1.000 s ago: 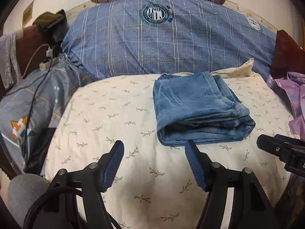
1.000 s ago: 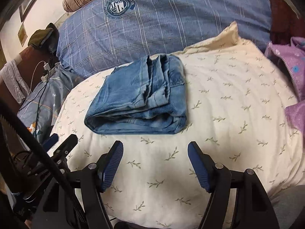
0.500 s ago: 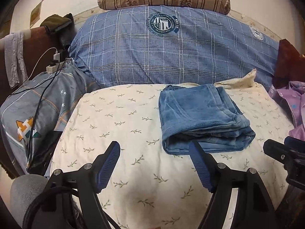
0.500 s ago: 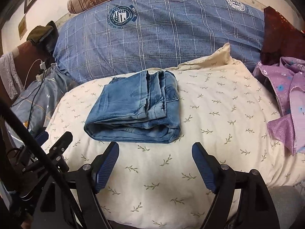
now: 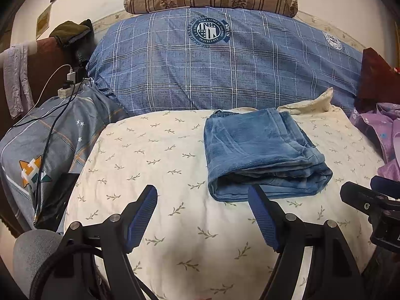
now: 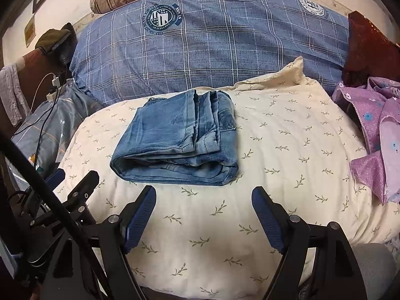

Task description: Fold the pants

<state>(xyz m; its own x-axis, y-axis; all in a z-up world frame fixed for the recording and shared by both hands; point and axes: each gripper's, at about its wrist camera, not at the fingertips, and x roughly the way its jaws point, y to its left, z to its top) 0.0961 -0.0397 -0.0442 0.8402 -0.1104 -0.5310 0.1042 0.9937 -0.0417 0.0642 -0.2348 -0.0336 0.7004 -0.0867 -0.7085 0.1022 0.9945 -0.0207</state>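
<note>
Two spread grippers, left gripper (image 5: 202,195) and right gripper (image 6: 203,196), face soft folded denim pants (image 6: 180,137).

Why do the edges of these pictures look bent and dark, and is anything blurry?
Left wrist view: the fisheye lens bulges the blue plaid pillow and blackens the corners; the folded jeans are sharp. Right wrist view: the same curving, with a reddish cast on the dark red cloth at the right edge; a dim shadow lies on the cream sheet by the gripper's fingers.
</note>
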